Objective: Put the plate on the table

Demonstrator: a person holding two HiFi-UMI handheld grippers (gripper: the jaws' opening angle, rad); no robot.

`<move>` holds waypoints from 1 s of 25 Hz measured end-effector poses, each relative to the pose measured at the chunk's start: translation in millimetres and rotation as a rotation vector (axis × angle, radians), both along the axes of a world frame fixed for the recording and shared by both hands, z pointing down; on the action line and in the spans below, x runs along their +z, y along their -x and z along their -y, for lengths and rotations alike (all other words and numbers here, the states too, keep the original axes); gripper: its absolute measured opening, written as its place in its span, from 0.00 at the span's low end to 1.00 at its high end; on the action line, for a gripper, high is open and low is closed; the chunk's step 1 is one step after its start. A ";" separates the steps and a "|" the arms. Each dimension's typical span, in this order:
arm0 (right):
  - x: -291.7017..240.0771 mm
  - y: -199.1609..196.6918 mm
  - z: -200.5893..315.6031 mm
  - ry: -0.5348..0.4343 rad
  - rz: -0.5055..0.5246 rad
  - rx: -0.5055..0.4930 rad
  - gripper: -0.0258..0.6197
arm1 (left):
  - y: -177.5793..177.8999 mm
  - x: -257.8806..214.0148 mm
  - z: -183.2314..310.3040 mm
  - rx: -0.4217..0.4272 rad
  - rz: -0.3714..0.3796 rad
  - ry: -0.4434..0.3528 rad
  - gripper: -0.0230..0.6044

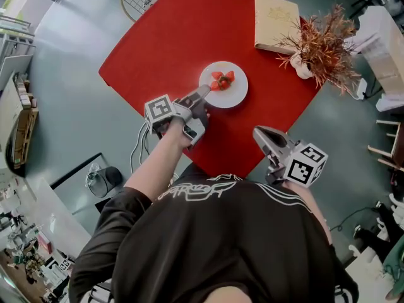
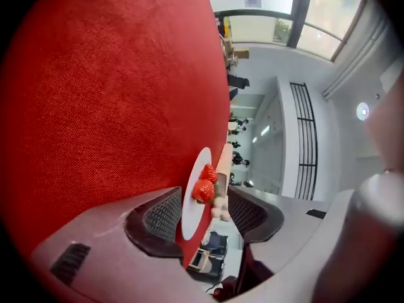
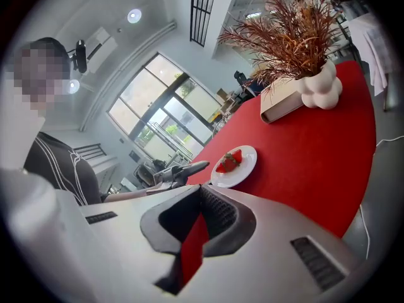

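Plate [image 1: 231, 99] with strawberries [image 1: 222, 79]: we find it flat on the red surface [image 1: 189, 30] | left gripper [image 1: 203, 92]: jaws released, either side of the near rim, pads seemingly clear of it | right gripper [image 1: 257, 131]: jaws clenched, empty, well apart from plate.

The table [image 1: 164, 36] wears matt red cloth with a fine, rough weave. The plate [image 1: 235, 95] is smooth, glossy white. The left gripper [image 2: 204, 201] has smooth grey plastic shells and 2 black ribbed pads [image 2: 163, 216]. The floor [image 1: 76, 106] is smooth grey.
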State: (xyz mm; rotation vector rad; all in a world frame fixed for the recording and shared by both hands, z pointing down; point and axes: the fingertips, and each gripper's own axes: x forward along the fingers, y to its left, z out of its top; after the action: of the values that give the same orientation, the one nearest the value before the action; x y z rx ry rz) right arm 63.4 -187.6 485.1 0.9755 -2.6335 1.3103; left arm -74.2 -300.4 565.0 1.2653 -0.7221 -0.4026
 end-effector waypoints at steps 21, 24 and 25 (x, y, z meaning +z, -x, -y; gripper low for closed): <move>7.6 4.1 10.9 0.043 0.021 -0.036 0.05 | -28.9 -6.6 -19.6 0.399 0.586 -0.330 0.60; 5.3 5.8 12.9 0.045 0.023 -0.057 0.05 | -32.4 -4.3 -28.9 0.486 0.686 -0.381 0.61; 4.9 5.8 13.3 0.047 0.023 -0.060 0.05 | -32.8 -3.2 -32.3 0.512 0.709 -0.397 0.61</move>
State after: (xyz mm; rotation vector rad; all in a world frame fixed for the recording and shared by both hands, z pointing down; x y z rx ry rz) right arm 57.7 -200.9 490.0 0.8728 -2.6143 1.3717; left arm -41.4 -268.1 561.9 1.9394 -0.8890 0.3693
